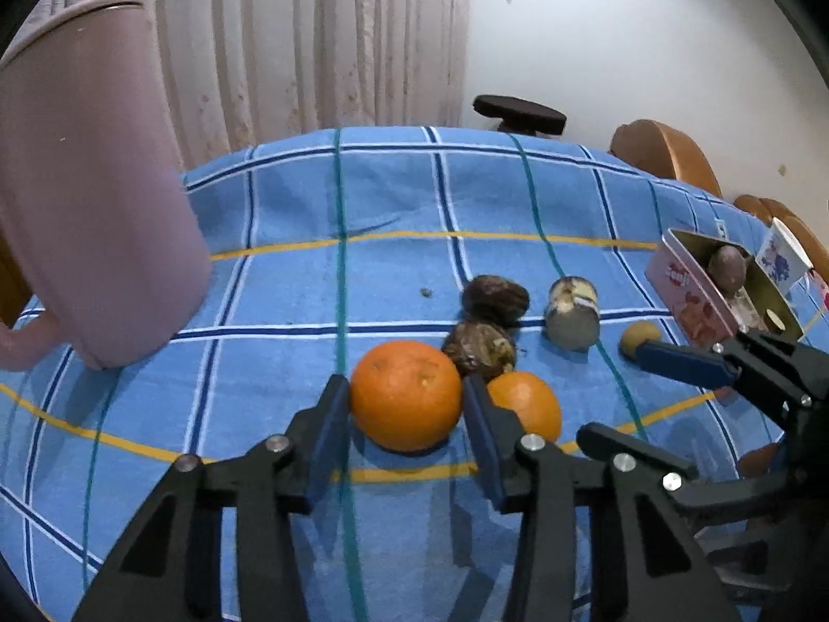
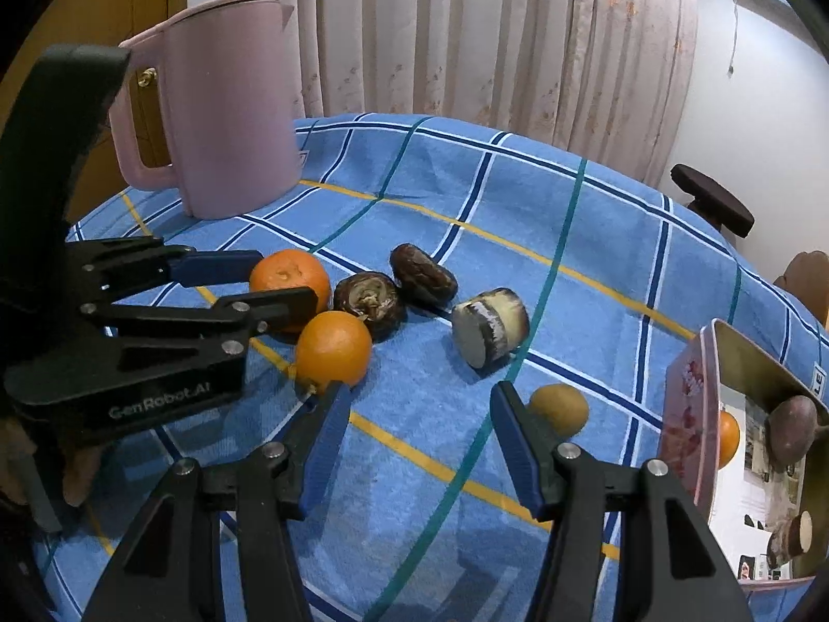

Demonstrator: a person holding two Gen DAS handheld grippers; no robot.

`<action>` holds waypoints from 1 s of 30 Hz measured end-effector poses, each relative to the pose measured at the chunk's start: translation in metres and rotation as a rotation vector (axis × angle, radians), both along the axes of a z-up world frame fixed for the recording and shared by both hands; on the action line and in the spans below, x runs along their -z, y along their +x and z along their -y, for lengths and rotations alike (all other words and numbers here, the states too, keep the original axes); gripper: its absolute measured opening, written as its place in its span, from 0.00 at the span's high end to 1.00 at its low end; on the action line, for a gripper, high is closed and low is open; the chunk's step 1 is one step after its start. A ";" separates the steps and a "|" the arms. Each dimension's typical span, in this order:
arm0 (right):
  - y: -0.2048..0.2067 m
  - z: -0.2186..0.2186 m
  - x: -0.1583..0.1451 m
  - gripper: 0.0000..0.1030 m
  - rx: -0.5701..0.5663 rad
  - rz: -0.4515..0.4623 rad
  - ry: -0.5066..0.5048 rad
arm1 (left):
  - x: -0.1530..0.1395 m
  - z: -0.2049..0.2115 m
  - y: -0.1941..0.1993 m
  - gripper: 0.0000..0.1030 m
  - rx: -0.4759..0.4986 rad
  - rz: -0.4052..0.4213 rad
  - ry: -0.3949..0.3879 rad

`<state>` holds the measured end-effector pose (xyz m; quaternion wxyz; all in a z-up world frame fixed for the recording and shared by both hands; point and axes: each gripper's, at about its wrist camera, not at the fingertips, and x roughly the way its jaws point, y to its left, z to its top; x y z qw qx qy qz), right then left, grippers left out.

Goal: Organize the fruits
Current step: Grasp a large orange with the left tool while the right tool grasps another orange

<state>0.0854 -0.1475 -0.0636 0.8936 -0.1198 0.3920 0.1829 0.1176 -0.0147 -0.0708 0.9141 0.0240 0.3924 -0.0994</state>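
Observation:
A large orange (image 1: 406, 394) lies on the blue checked tablecloth (image 1: 321, 197). My left gripper (image 1: 406, 417) is shut on it, one blue pad against each side. The right wrist view shows the same grip from the side, with the left gripper (image 2: 287, 280) around that orange (image 2: 282, 269). A smaller orange (image 2: 334, 347) sits just beyond the left fingertip of my right gripper (image 2: 419, 417). That gripper is open with only cloth between its fingers. A small yellow-brown fruit (image 2: 559, 409) lies right beside its right finger.
Two dark brown fruits (image 2: 370, 303) (image 2: 422, 274) and a cut cylindrical piece (image 2: 489, 326) lie behind the oranges. A pink tin (image 2: 689, 425) at the right holds an orange and a brown fruit. A pink kettle (image 2: 228, 103) stands at the back left.

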 end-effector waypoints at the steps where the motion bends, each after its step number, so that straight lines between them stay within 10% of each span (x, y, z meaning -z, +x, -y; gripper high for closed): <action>1: 0.000 -0.001 0.000 0.43 -0.003 0.000 0.000 | -0.001 -0.004 -0.001 0.55 -0.013 0.011 0.000; 18: 0.017 -0.040 0.016 0.44 -0.034 -0.063 0.020 | -0.008 -0.030 -0.009 0.55 -0.112 0.079 0.007; 21: 0.019 -0.041 0.020 0.62 -0.035 -0.076 0.028 | -0.008 -0.030 -0.010 0.55 -0.112 0.079 0.006; 30: 0.015 -0.036 0.019 0.64 -0.041 -0.069 0.048 | -0.007 -0.029 -0.010 0.55 -0.117 0.081 0.008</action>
